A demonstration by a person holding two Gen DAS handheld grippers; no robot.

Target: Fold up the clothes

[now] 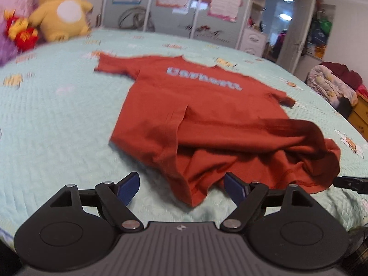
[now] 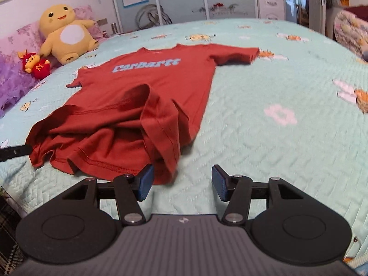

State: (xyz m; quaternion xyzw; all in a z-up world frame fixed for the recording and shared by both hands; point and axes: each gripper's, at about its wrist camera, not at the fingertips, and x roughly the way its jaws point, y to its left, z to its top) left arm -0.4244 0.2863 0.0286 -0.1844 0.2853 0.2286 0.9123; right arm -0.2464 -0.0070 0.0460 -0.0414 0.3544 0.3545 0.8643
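A red T-shirt [image 1: 184, 105] lies on a big bed with a pale green bedspread [image 1: 57, 138]. The shirt has light blue letters [image 1: 204, 79] across the chest. Its top part is spread flat, with the neck at the far side. Its bottom part is bunched up and folded over in a loose heap at the near side.

The left gripper [image 1: 181, 187] hangs just over the near edge of the shirt. Its two blue pads [image 1: 128, 189] are wide apart. A corner of the hem sits between them, but the pads do not squeeze it.

The right gripper [image 2: 182, 181] is near the other side of the bunched hem. Its pads [image 2: 146, 181] are apart too. The left pad is right beside the cloth, maybe touching it, and nothing is pinched.

Far off on the left, a yellow plush toy [image 2: 65, 35] sits by pink and purple pillows [image 2: 11, 78], with a small red toy [image 2: 36, 65] next to it.
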